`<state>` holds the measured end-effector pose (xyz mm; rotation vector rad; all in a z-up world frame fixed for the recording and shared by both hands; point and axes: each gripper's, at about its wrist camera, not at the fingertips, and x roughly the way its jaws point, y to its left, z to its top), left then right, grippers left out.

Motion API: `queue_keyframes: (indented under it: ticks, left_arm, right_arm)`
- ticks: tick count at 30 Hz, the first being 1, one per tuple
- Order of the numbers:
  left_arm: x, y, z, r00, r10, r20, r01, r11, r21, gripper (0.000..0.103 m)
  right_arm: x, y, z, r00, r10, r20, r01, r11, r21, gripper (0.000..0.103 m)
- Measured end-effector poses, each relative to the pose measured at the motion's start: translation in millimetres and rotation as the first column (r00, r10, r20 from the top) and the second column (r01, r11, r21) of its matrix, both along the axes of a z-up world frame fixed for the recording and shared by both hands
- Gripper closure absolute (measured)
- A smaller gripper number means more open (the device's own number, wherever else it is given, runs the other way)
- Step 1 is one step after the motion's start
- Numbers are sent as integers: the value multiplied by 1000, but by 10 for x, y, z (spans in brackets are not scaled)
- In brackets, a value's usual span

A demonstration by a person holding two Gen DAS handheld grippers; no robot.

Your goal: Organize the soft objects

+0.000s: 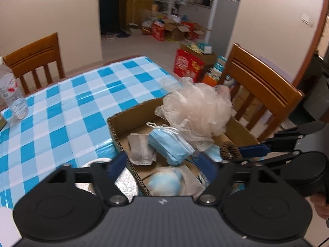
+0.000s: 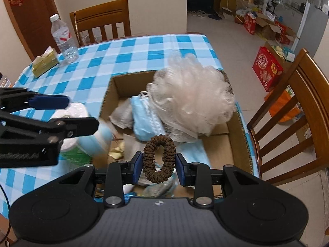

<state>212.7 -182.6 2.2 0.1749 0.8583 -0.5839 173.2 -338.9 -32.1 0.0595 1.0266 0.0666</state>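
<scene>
A cardboard box (image 2: 115, 82) on the checked table holds a pale mesh bath pouf (image 2: 193, 94), blue face masks (image 2: 144, 117) and a grey-white cloth (image 2: 121, 117). My right gripper (image 2: 158, 164) is over the box's near side, shut on a brown scrunchie (image 2: 159, 160). In the left wrist view the scrunchie (image 1: 230, 151) shows between the right gripper's blue fingers (image 1: 255, 150), beside the pouf (image 1: 195, 109) and masks (image 1: 168, 144). My left gripper (image 1: 162, 163) is open over the box's (image 1: 115, 123) near left corner, above a blurred, falling blue mask (image 1: 164, 182). It also shows at left (image 2: 76, 113).
A water bottle (image 2: 64, 39) and a tissue pack (image 2: 44, 61) stand at the table's far left. Wooden chairs stand at the far side (image 2: 100, 20) and the right (image 2: 298, 111). A white roll on green packaging (image 2: 74, 111) lies left of the box. Boxes (image 2: 267, 70) clutter the floor.
</scene>
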Motion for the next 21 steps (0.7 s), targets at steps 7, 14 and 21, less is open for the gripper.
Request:
queue_keyframes:
  ticks: [7, 14, 21]
  left_arm:
    - [-200, 116, 17, 989, 111, 99, -114, 993, 22, 2]
    - [-359, 262, 30, 972, 193, 137, -199, 979, 38, 1]
    - [-387, 335, 27, 969, 209, 133, -217, 975, 53, 1]
  right_arm:
    - [172, -105, -88, 1000, 21, -2, -21, 999, 36, 62]
    - [222, -5, -157, 1000, 13, -5, -13, 999, 46, 10]
    - [7, 28, -83, 993, -120, -6, 120, 992, 50, 0]
